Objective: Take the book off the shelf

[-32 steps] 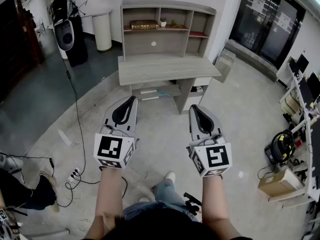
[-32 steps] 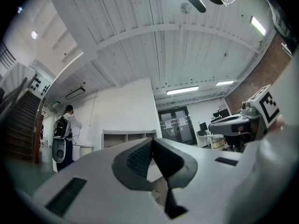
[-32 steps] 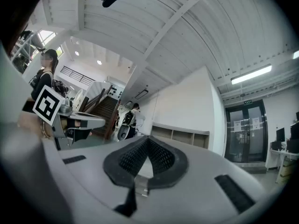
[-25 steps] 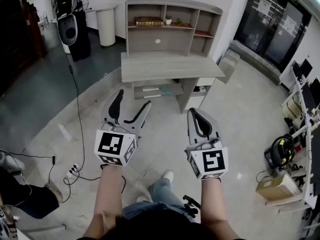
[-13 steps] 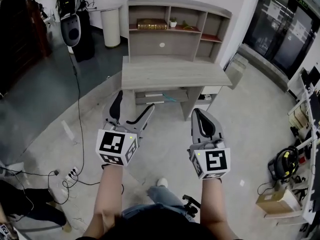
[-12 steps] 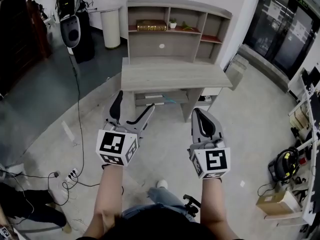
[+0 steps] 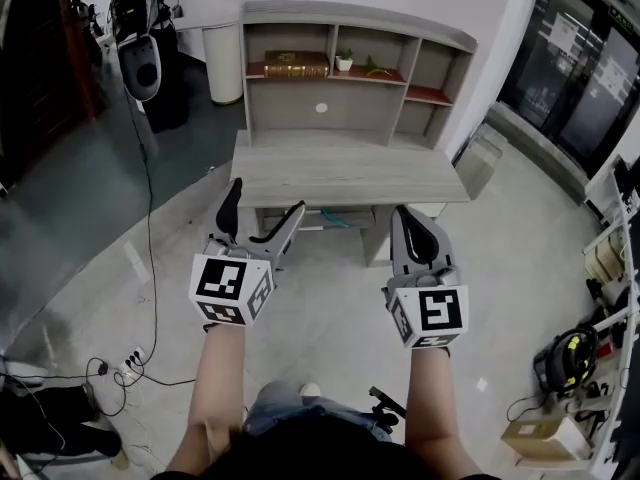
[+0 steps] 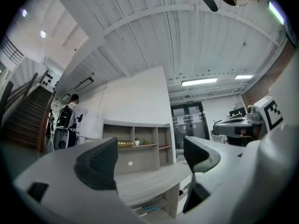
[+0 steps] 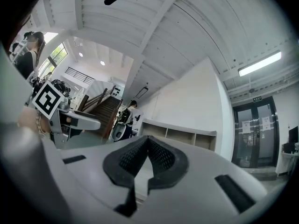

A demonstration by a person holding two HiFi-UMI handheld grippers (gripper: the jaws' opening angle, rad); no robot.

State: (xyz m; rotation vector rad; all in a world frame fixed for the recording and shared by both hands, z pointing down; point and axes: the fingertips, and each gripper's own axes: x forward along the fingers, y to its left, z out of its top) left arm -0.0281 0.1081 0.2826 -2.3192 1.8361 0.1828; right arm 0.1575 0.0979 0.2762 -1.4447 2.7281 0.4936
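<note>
Left gripper: jaws just opened wide, nothing between them. Right gripper: jaws pressed together, also empty. Both held low before the front edge of the desk, pointing forward.

Book: lying flat on the board in the upper left compartment of the shelf, one long side turned to the room, long axis running left to right along the board. In the next compartment to the right, a small potted plant, apart from the book. Below, the desk top, standing between the book and both grippers.

From the grippers: book ahead and higher, well apart, beyond the whole depth of the desk. Almost in line with the left gripper, only a little to its right; clearly off to the left of the right gripper. So, by judgement, left gripper the nearer one and ready for the grasp. Next move probably forward over the desk and upward. Jaws parted sideways, but thin side of the book vertical: probably a roll of the wrist needed before closing across the thickness. Risk: striking a compartment wall when entering.
</note>
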